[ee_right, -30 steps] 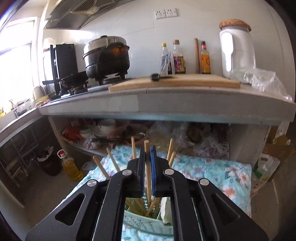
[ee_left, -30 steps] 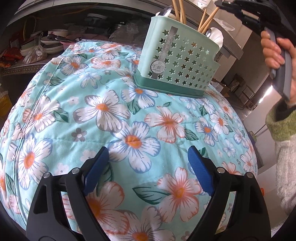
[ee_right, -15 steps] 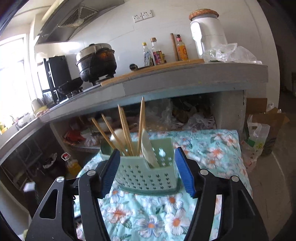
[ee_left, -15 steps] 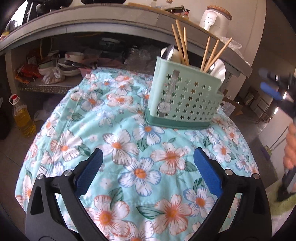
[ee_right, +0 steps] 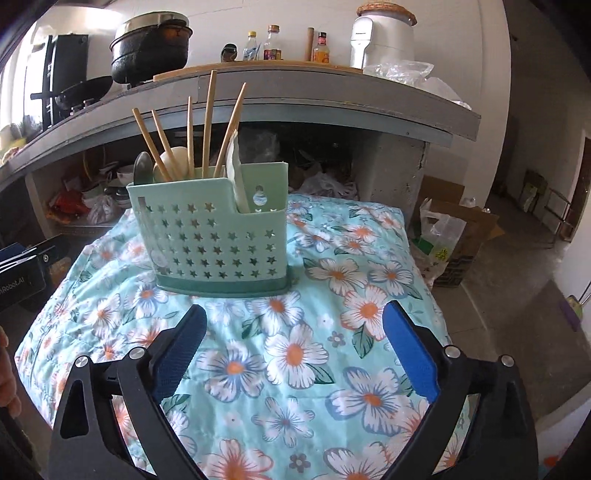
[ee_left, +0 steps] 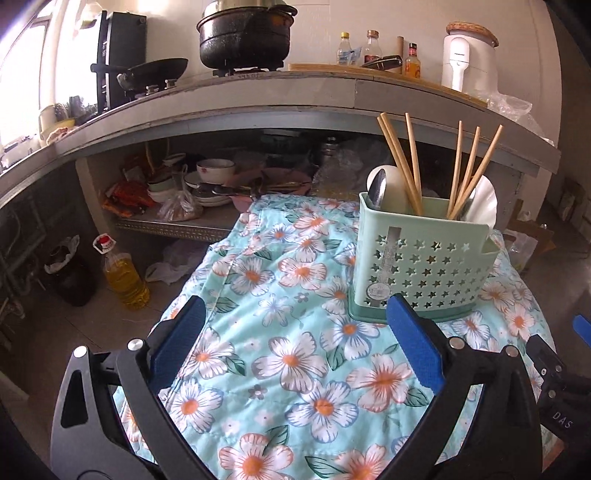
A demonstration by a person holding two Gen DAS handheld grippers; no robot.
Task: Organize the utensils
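Note:
A mint green utensil holder (ee_left: 424, 258) (ee_right: 218, 243) with star-shaped holes stands upright on a floral cloth (ee_left: 295, 362) (ee_right: 295, 354). Several wooden chopsticks (ee_left: 400, 162) (ee_right: 208, 122), a metal spoon (ee_left: 376, 188) and white spoons (ee_left: 482, 199) stick up out of it. My left gripper (ee_left: 293, 321) hangs wide open in front of the holder and to its left, with nothing between its fingers. My right gripper (ee_right: 293, 325) is short of the holder, its jaws still opening and nothing between them. Its edge shows at the right of the left wrist view.
Behind the cloth runs a grey counter (ee_left: 258, 99) with a black pot (ee_left: 243, 33), bottles (ee_left: 371, 48) and a white appliance (ee_left: 467, 59). Bowls (ee_left: 214, 170) crowd the shelf below. An oil bottle (ee_left: 125, 280) stands on the floor at left; a cardboard box (ee_right: 461, 229) with bags at right.
My right gripper let go of a chopstick into the holder, opened wide and drew back and down. My left gripper rose and tilted up, so the counter came into view.

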